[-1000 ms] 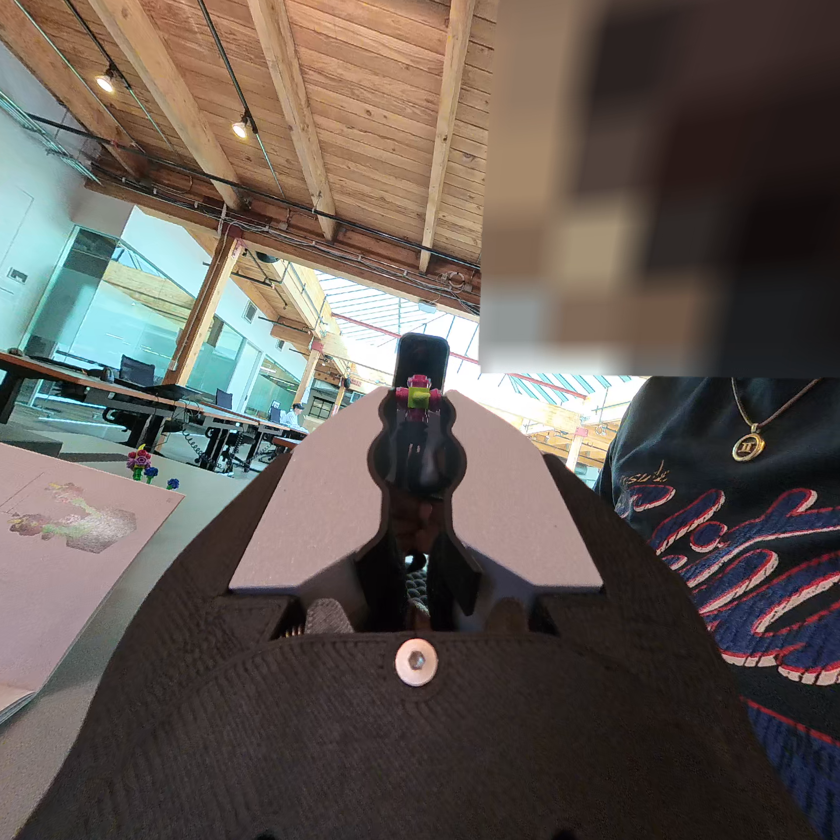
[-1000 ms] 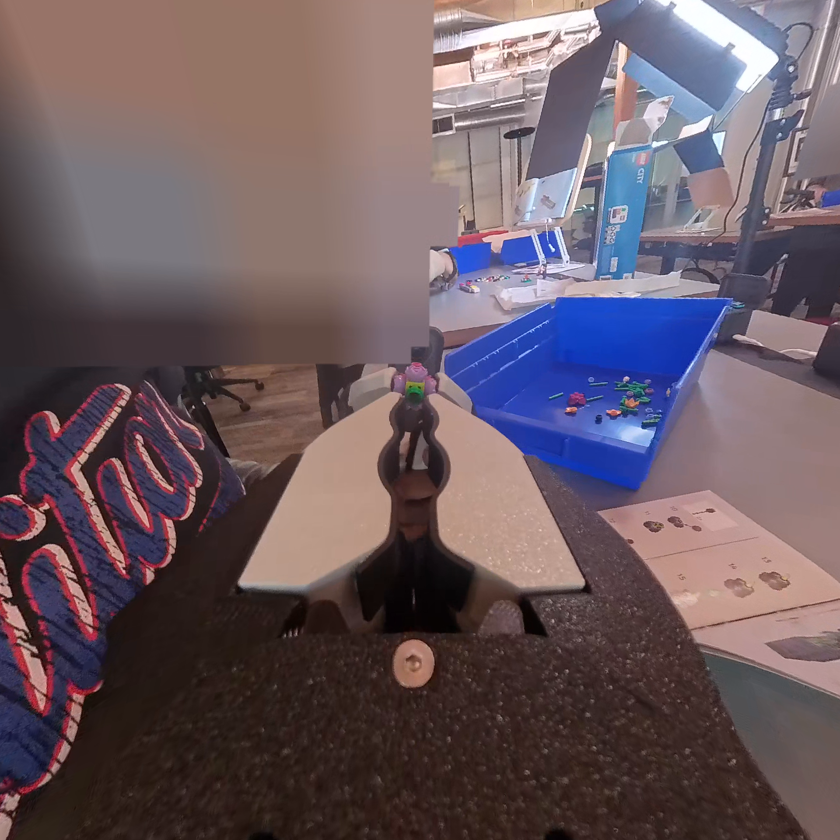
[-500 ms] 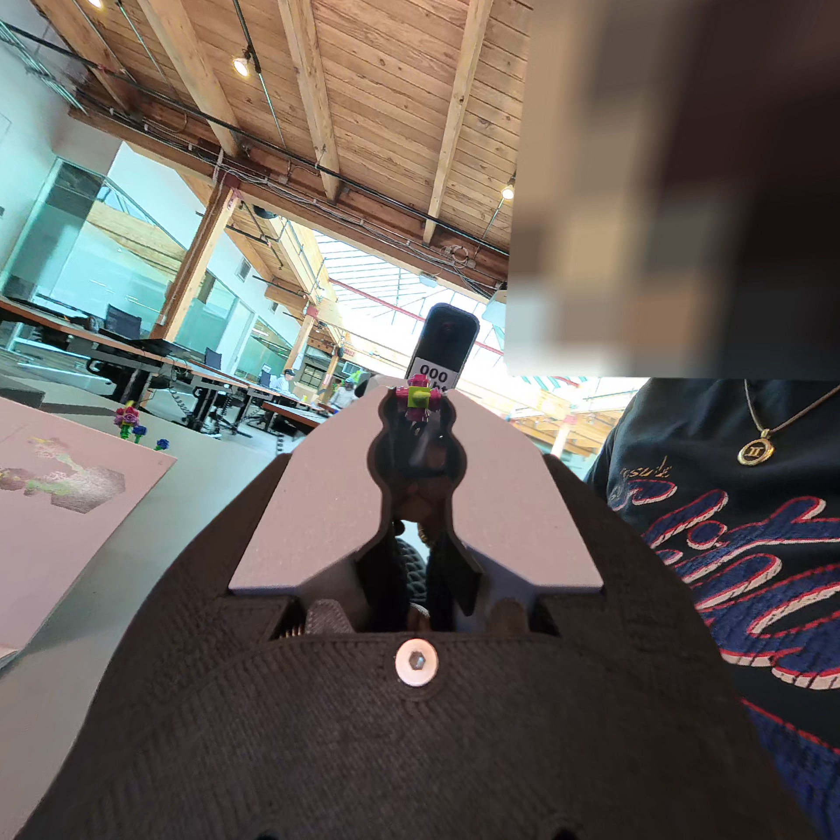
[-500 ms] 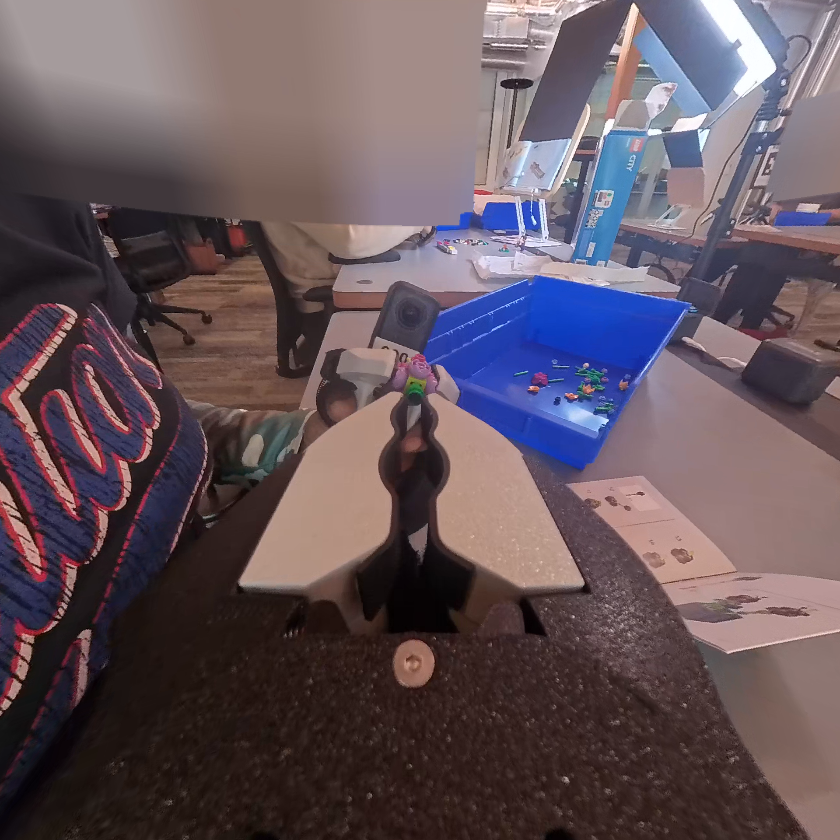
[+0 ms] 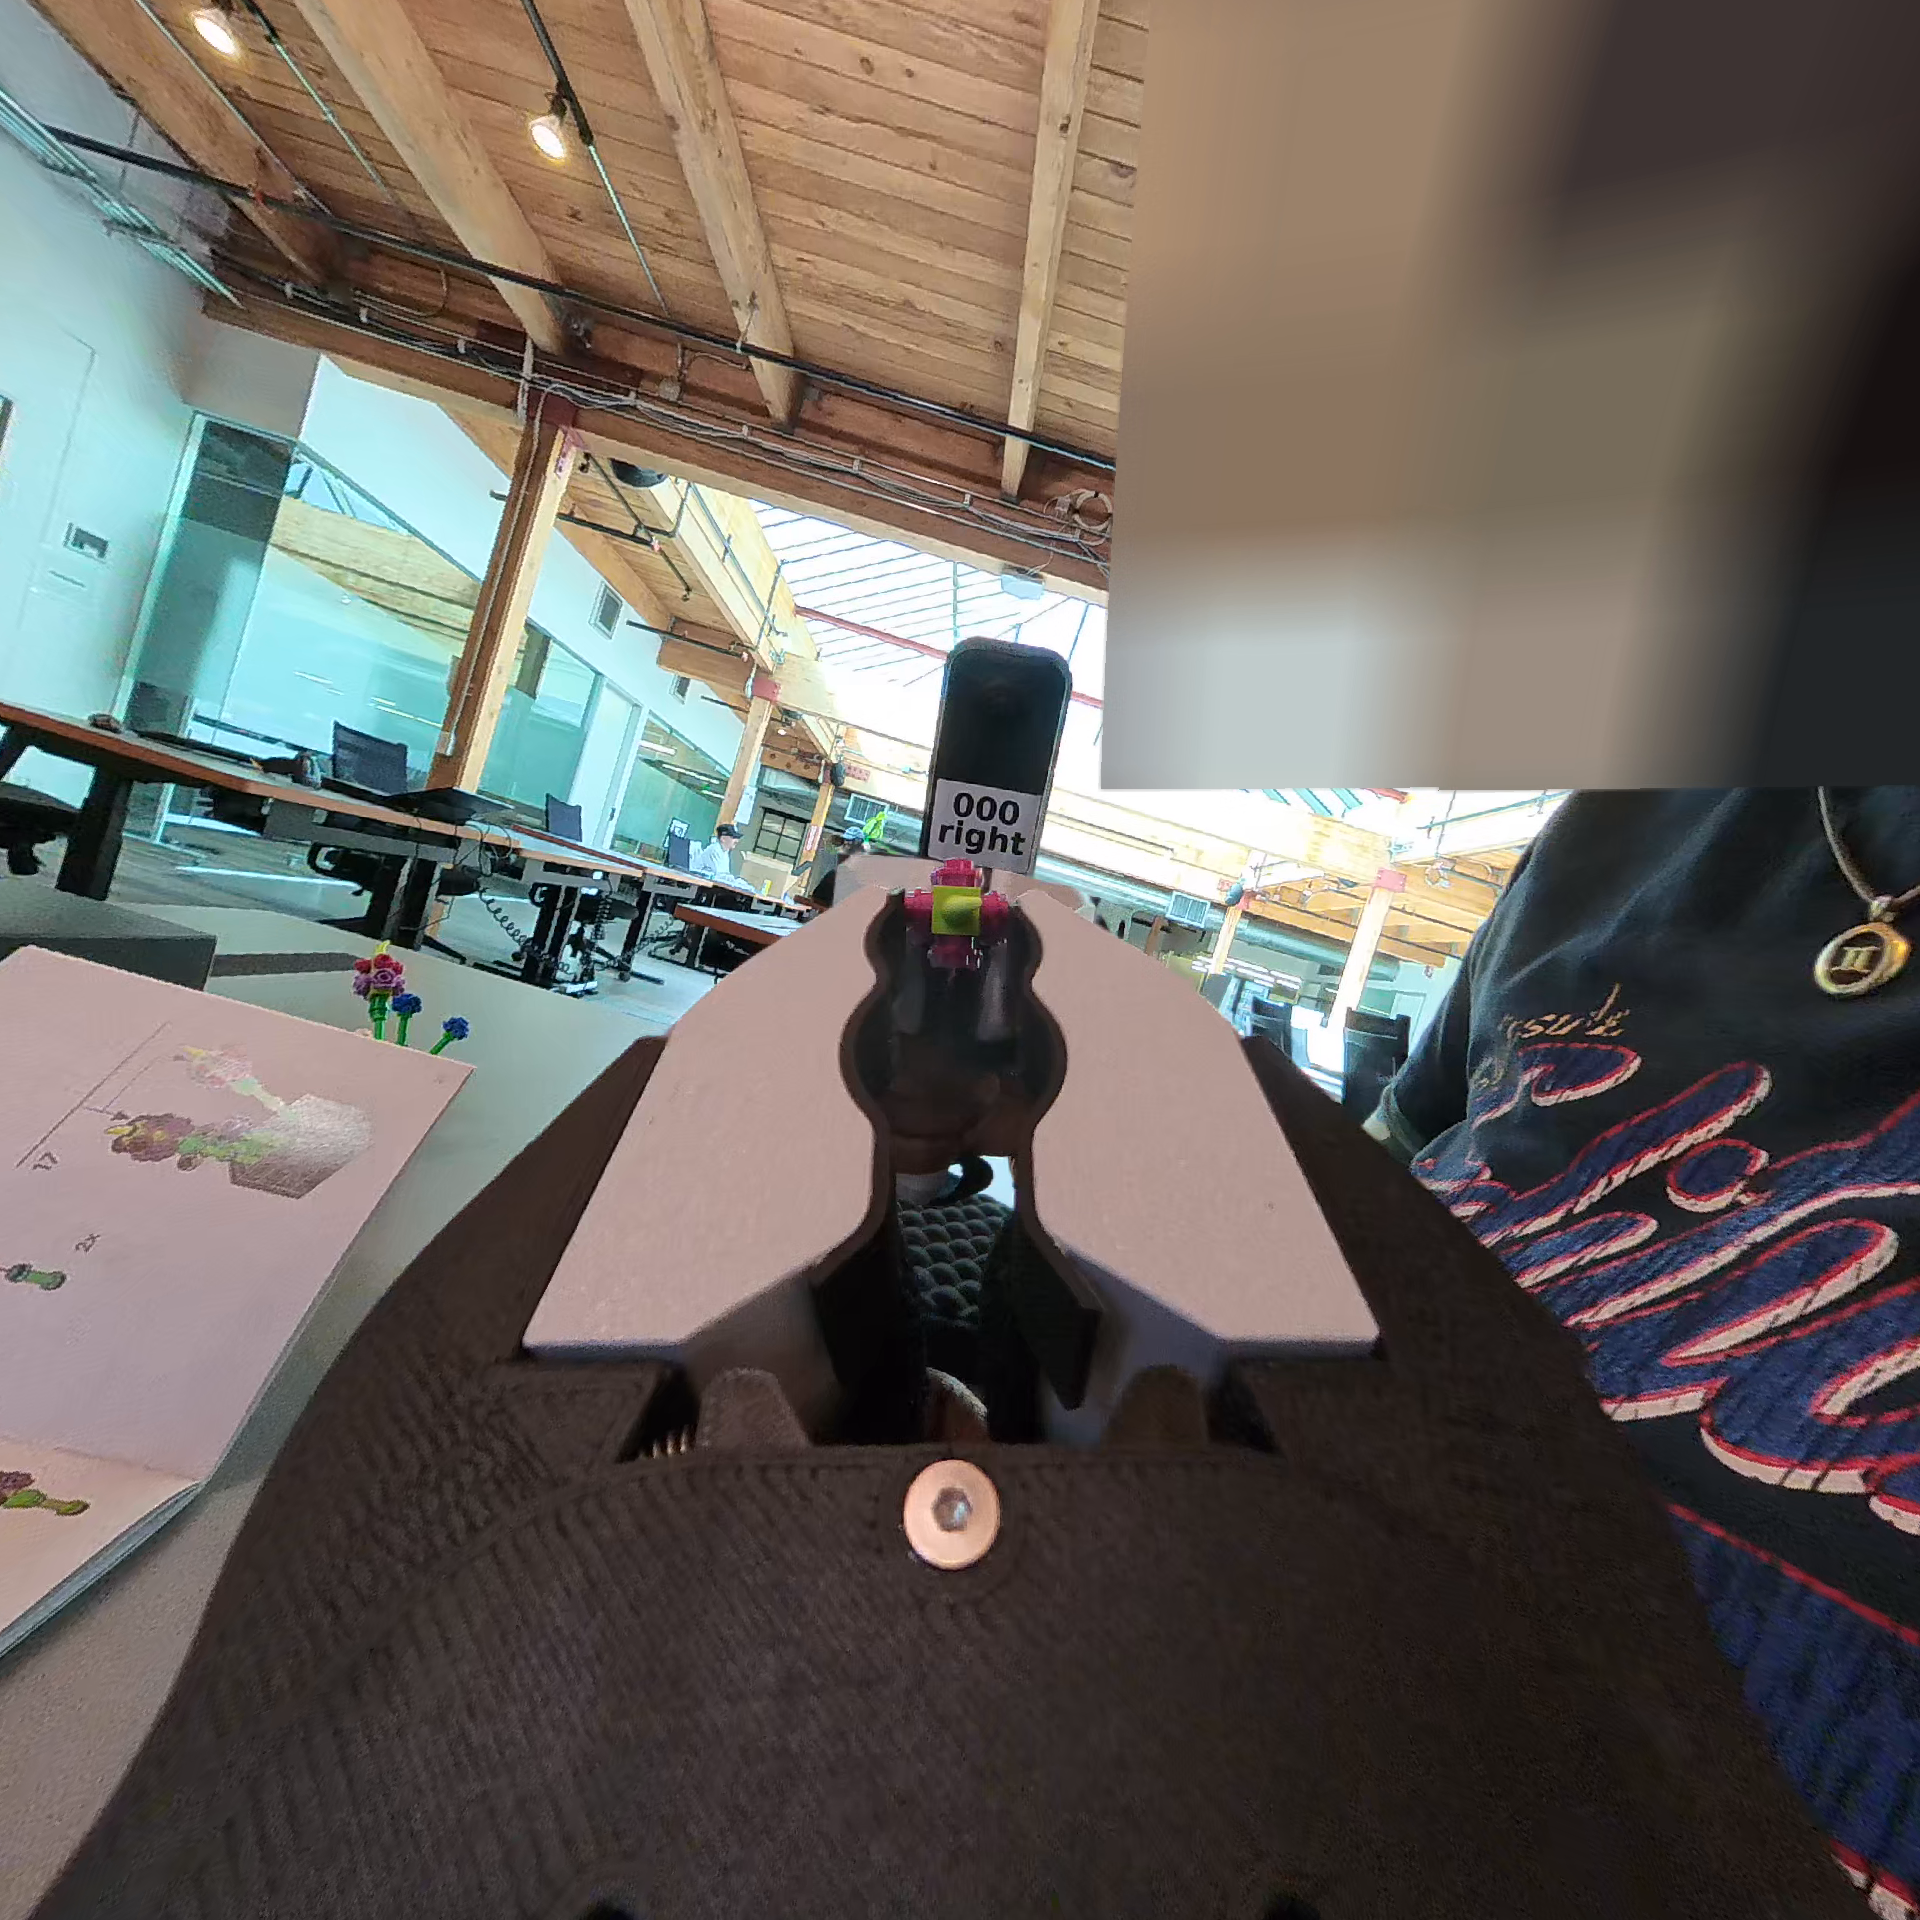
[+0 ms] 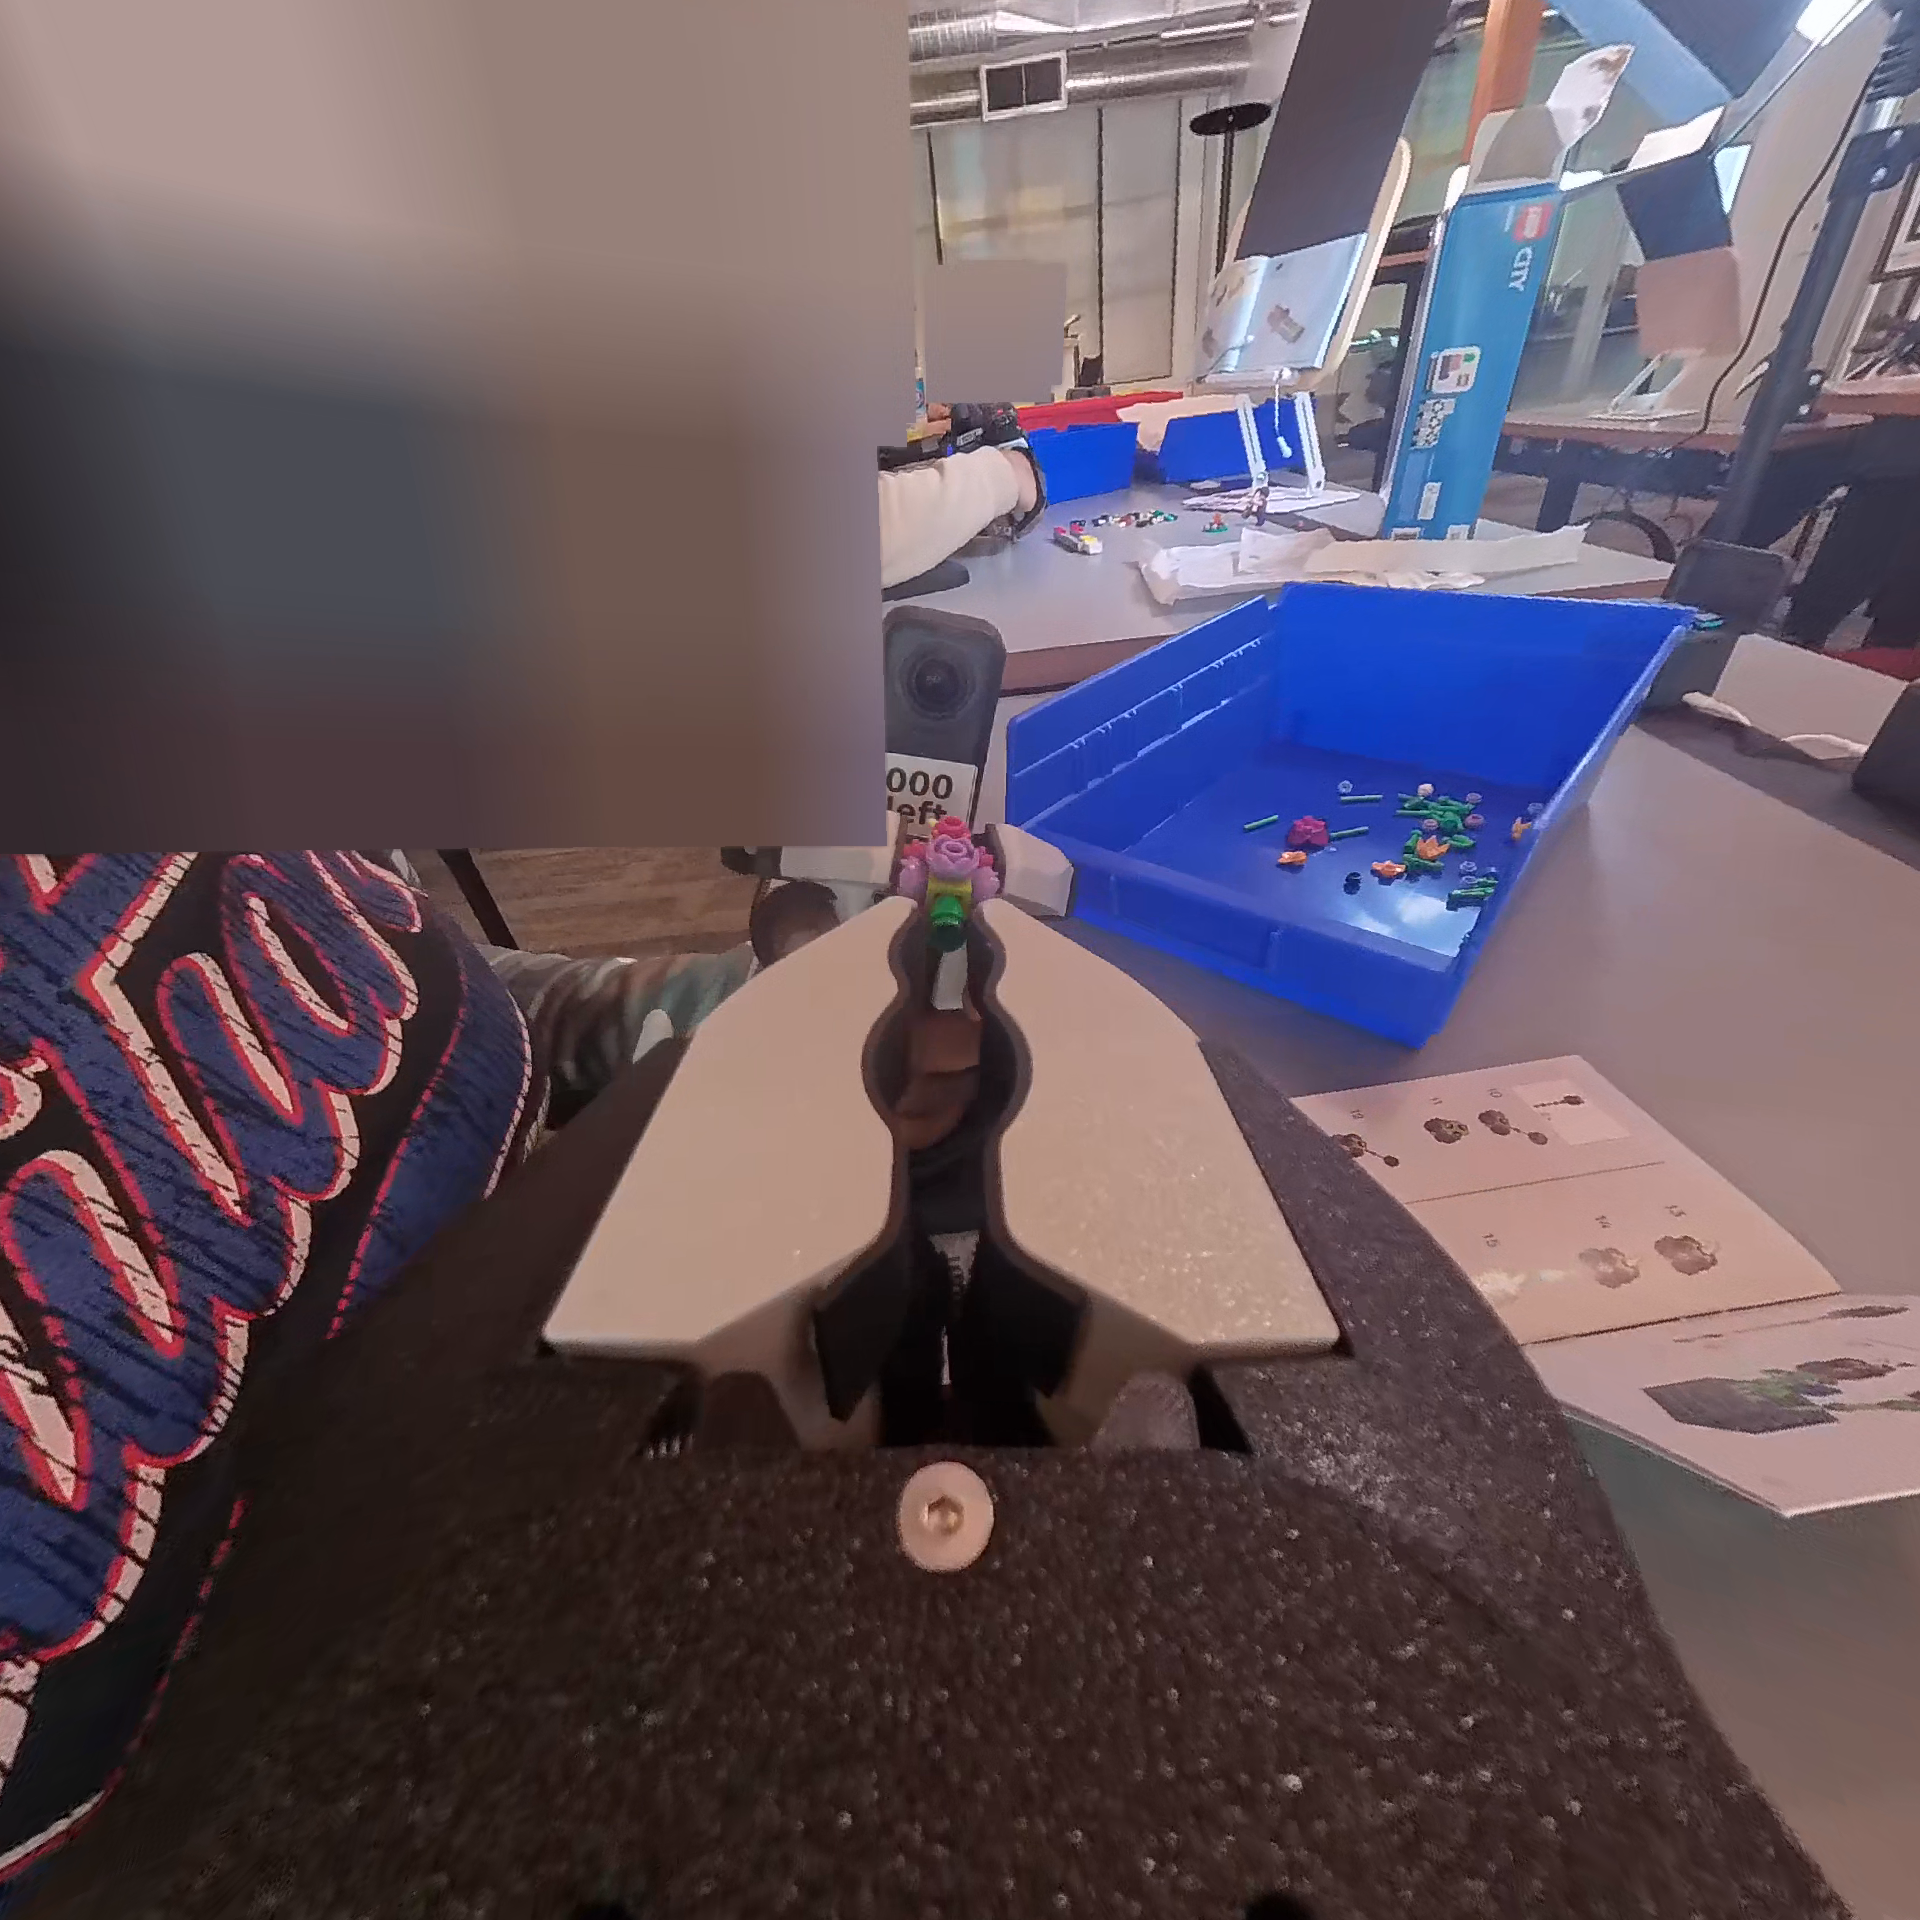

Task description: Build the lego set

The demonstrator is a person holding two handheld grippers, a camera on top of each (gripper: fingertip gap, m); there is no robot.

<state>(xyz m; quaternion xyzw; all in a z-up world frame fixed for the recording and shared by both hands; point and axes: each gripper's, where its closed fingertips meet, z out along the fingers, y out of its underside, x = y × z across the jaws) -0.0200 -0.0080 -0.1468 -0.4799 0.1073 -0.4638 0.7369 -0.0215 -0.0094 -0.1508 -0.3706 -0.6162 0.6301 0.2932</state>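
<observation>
Together both claws pinch a pink-and-purple lego flower [image 6: 948, 881] with lime centre.

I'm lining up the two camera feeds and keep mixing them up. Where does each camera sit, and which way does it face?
Left wrist view: sits behind the left tongs, tilted up toward the wooden beam ceiling; the person's dark printed shirt shows at the right edge.
Right wrist view: sits behind the right tongs, facing over the grey table toward the blue plastic bin; the shirt shows at the left edge.
Shared: the small pink, lime and green lego flower, pinched between both tongs, which face each other; also the open instruction booklet.
</observation>
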